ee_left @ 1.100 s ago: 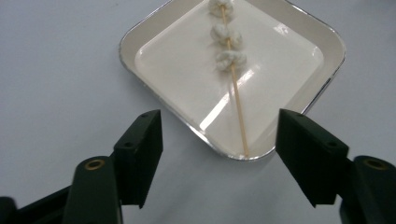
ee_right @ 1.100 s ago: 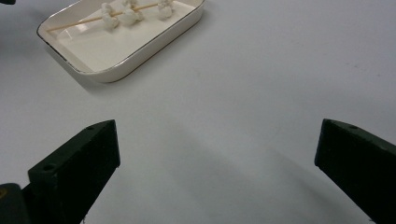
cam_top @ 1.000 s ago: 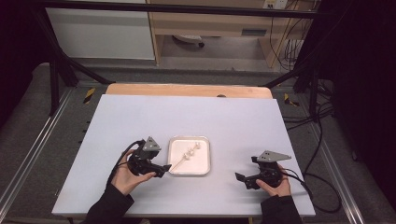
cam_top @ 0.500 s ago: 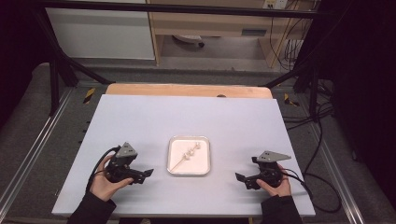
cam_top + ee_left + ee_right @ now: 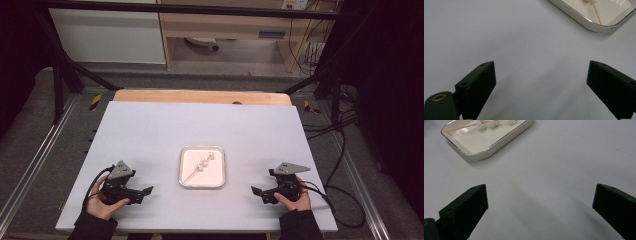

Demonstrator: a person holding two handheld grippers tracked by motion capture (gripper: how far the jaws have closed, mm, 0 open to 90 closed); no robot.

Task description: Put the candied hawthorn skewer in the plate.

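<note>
At the near edge of a pale grey worktop (image 5: 150, 130), two hands each hold a black two-jaw gripper, both resting low over the surface. The left gripper (image 5: 142, 191) sits near the front left corner, jaws pointing toward the middle of the worktop. Its jaws have just been opening and now stand wide apart, with only bare worktop between them. In the left gripper view, a corner of the tray (image 5: 584, 23) lies ahead and to the upper right, well apart from the jaws.

The right gripper (image 5: 257, 192) sits near the front right corner, pointing inward toward the left gripper. Its jaws are also spread wide with nothing between them. In the right gripper view, the tray (image 5: 499, 147) lies ahead at the upper left, clear of the jaws.

Between the two grippers and a little farther back, a small white rectangular tray (image 5: 186, 177) with rounded corners and a thin metallic rim rests flat near the centre of the worktop. Inside it lies a thin wooden skewer (image 5: 200, 167) set diagonally, carrying a few small white pieces toward its far end.

Beyond the pale surface, a strip of wood (image 5: 200, 96) runs along the far edge.
</note>
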